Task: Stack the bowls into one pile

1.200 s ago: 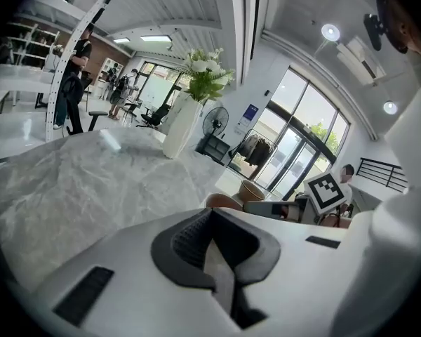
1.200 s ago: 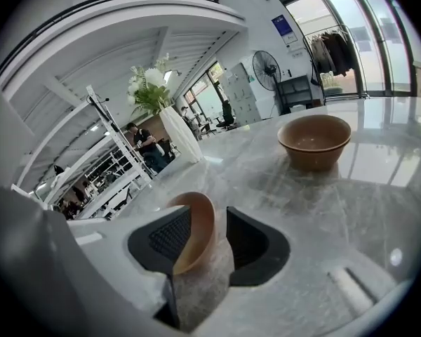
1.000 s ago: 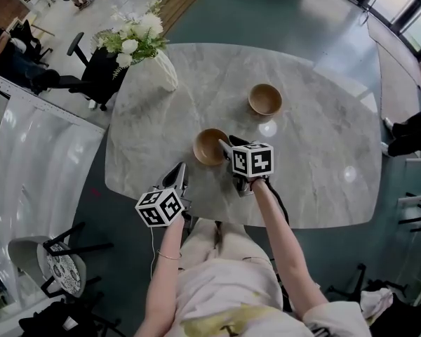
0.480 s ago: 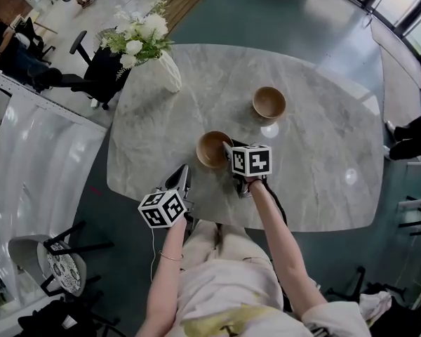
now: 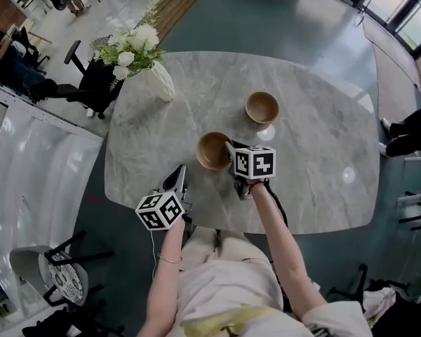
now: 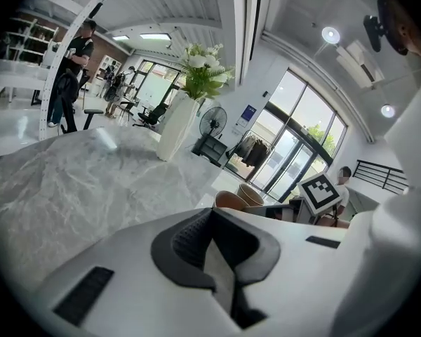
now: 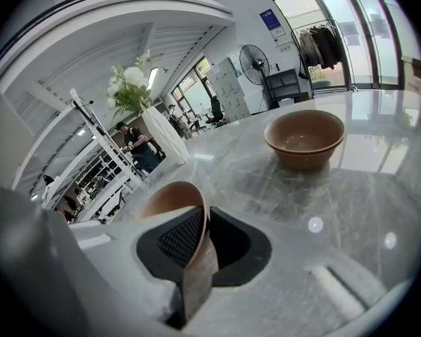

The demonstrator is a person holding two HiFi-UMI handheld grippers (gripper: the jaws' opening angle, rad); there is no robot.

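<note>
Your left gripper waits clenched and empty at the near edge of the table, out of the way. Your right gripper has just been closing and now pinches the near bowl by its right rim, ready to lift. The far bowl stands well apart, with bare marble between them. The vase stays clear, far left.

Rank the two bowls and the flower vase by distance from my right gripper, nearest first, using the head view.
1. Near bowl: its rim sits between the jaws of the right gripper, which have just been closing.
2. Far bowl: beyond it, toward the right of the table.
3. White flower vase: far-left table edge.
</note>
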